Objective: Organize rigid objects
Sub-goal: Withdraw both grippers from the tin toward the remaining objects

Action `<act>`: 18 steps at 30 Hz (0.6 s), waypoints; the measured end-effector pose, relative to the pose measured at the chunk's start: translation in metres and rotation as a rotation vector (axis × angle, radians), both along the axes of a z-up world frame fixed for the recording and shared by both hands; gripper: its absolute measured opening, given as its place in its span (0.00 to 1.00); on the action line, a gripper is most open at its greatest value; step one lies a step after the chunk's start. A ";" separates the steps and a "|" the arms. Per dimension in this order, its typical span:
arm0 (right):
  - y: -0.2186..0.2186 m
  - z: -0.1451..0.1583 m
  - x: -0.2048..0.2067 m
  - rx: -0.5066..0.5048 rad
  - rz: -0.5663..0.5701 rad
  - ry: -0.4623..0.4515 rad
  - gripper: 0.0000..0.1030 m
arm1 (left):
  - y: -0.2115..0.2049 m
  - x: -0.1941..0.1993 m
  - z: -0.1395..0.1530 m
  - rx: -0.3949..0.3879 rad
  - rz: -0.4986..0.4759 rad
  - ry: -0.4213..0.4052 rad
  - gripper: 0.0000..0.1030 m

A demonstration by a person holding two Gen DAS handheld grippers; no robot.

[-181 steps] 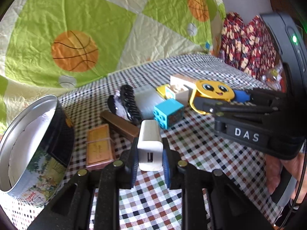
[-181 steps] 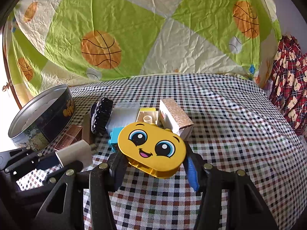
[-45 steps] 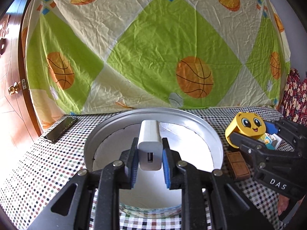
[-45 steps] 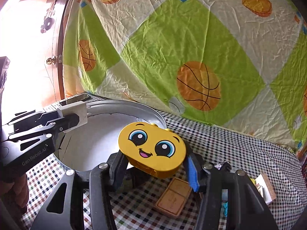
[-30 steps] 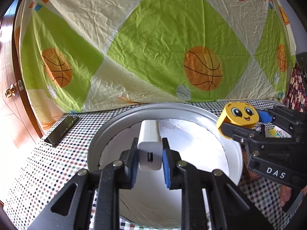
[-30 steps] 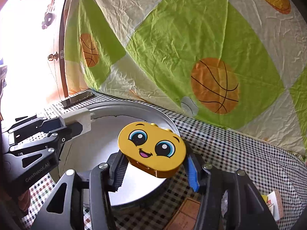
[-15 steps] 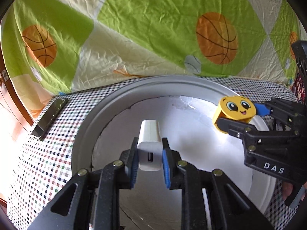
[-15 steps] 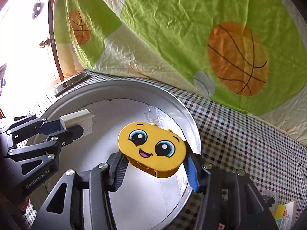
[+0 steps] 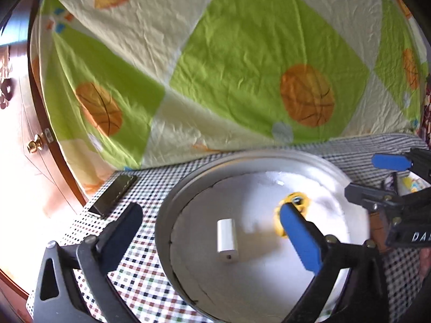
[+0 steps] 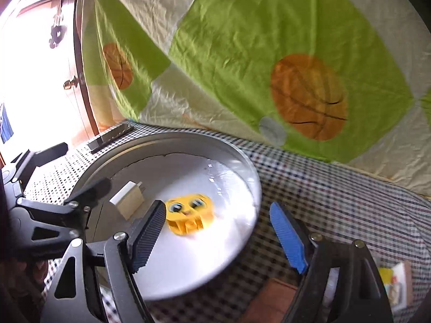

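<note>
Dropped now: white charger [image 9: 227,239] and yellow smiley toy [image 10: 189,213], both held tight half a second ago, both lying loose on the white floor of the round tin [image 9: 172,202]. Left gripper [image 9: 212,231] spread wide with nothing between its pads, low in the left wrist frame. Right gripper [image 10: 215,238] spread wide too, holding nothing, low in the right wrist frame.

Charger near the middle of the left wrist frame, lying flat. Toy just to its right, partly hidden behind the blue pad [image 9: 300,239] and a bit blurry. Face side up in the right wrist frame, well apart from the charger [image 10: 126,199].

Dark flat phone [image 9: 113,197] on the cloth at middle left, beside the tin. Brown block [image 10: 269,301] at the bottom of the right wrist frame, outside the tin. Small colourful box [image 10: 394,285] at lower right.

Checked tablecloth [image 10: 336,188] under it all. Green and cream sheet with orange basketballs [image 9: 307,95] hanging behind. Wooden door with a brass knob [image 9: 33,146] at the left edge.

Letters "DA" readable on the other gripper's body [image 9: 414,237] at the right edge, the rest cut off.
</note>
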State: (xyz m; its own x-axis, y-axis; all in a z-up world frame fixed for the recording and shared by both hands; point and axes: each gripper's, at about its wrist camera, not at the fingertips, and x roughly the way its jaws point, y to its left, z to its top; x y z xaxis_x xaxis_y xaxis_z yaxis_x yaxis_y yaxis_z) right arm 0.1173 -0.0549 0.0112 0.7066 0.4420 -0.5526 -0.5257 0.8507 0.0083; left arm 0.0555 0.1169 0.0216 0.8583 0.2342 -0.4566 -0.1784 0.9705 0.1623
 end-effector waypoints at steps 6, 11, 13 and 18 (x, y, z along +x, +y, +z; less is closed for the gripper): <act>-0.081 0.003 -0.030 0.005 -0.122 -0.022 0.79 | -0.050 -0.018 -0.003 -0.058 -0.112 0.008 0.99; -0.145 -0.009 -0.043 0.033 -0.235 0.002 0.80 | -0.109 -0.022 -0.012 -0.047 -0.219 0.047 0.94; -0.164 -0.014 -0.045 0.041 -0.268 0.015 0.80 | -0.133 -0.022 -0.018 -0.042 -0.265 0.078 0.88; -0.198 -0.021 -0.048 0.101 -0.329 0.018 0.80 | -0.178 -0.016 -0.038 -0.061 -0.345 0.176 0.72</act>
State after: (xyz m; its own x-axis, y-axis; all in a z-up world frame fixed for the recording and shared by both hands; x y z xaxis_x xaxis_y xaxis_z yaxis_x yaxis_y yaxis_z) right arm 0.0692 -0.2526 -0.0097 0.8107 0.2456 -0.5314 -0.2224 0.9689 0.1085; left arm 0.0397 -0.0616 -0.0162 0.7889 -0.0865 -0.6084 0.1855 0.9774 0.1017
